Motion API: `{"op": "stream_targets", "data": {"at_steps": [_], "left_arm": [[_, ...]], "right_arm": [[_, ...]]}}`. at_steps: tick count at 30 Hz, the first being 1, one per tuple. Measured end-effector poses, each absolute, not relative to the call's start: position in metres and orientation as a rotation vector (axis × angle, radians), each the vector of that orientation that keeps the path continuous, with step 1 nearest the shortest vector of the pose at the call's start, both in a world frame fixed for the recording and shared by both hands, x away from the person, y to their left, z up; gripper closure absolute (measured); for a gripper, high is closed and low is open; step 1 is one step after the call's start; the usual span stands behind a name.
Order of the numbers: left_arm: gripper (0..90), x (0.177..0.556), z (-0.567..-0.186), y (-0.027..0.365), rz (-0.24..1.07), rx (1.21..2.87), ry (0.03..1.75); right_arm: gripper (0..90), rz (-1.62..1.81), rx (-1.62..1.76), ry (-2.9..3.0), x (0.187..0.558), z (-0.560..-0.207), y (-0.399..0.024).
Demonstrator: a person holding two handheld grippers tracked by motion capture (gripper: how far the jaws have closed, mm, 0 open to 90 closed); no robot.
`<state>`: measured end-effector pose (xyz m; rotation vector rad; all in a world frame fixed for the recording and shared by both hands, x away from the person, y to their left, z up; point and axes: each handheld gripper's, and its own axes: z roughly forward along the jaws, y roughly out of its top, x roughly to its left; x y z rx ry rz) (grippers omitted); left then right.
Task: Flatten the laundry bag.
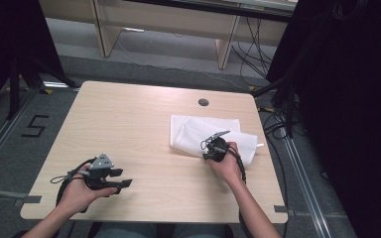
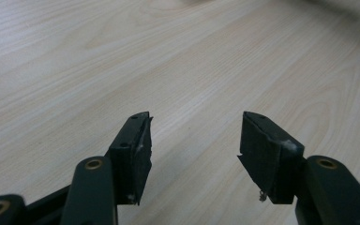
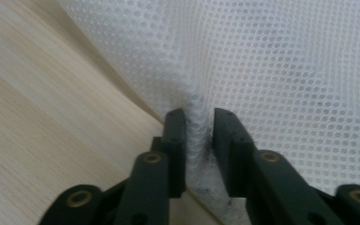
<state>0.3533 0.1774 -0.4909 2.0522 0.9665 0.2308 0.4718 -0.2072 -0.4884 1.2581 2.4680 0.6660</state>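
item one, the work surface: a pale wood-grain rectangular table [image 1: 129, 124] with a small round grey cable port [image 1: 203, 102] near its far edge. item two, the piece i am working on: a white perforated mesh fabric bag [image 1: 198, 131], folded and lying flat on the right half of the table, near the far right corner. item three, my right gripper [image 1: 213, 148]: it sits at the near edge of the mesh bag, and in the right gripper view its two black jaws stand close together with a bunched ridge of the mesh [image 3: 199, 126] pinched between the pads, so i list it as clenched on the fabric. item four, my left gripper [image 1: 121, 184]: it rests low over the near left part of the table, well apart from the bag, and in the left gripper view its jaws stand wide with only bare wood between them, so i list it as released.
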Motion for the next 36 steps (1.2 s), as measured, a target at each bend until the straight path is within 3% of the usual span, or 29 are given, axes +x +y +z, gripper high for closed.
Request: {"op": "stream_targets", "data": {"at_steps": [4,20,36], "left_arm": [[43.4,0.353,-0.491,0.178,0.232,2.054,0.966],[43.5,0.353,-0.490,0.178,0.245,2.040,0.970],[45.0,0.351,-0.486,0.177,0.264,1.978,0.959]], "right_arm": [[84.9,0.639,1.193,2.467,0.470,-0.489,-0.205],[84.6,0.666,1.110,2.565,0.452,-0.486,-0.177],[85.7,0.702,0.780,2.725,0.423,-0.483,-0.120]]}}
